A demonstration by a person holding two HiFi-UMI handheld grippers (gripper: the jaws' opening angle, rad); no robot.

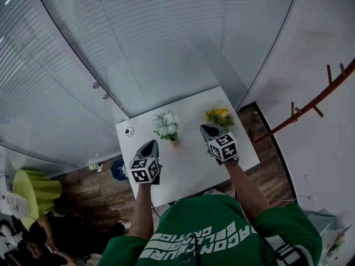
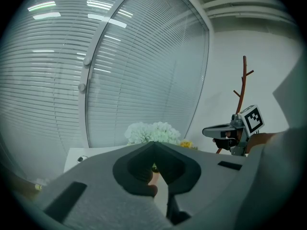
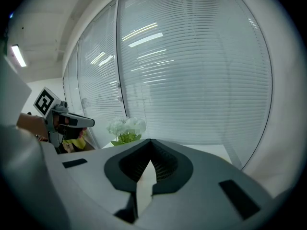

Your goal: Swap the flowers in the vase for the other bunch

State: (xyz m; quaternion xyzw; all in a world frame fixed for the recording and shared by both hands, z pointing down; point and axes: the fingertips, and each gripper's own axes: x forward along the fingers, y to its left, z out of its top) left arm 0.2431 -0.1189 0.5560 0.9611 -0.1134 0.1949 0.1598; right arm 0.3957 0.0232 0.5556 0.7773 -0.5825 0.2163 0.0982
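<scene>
A bunch of white flowers (image 1: 165, 124) stands in a small brownish vase (image 1: 174, 142) at the middle of the white table (image 1: 188, 165). To its right a yellow bunch (image 1: 219, 116) lies near the table's far edge. My left gripper (image 1: 150, 144) hovers just short of the vase, jaws together and empty. The right gripper (image 1: 209, 129) hangs close in front of the yellow bunch, shut with nothing in it. In the left gripper view the white flowers (image 2: 152, 132) rise right above my closed tips (image 2: 154, 143), with the right gripper (image 2: 206, 131) off to the right. The right gripper view shows the white flowers (image 3: 125, 127) ahead to the left.
A small round object (image 1: 129, 131) lies at the table's far left corner. A curved glass wall with blinds (image 1: 166, 43) runs behind the table. A red-brown coat stand (image 1: 316, 101) rises at the right. A yellow-green seat (image 1: 33, 190) and a blue item (image 1: 118, 169) sit on the floor at left.
</scene>
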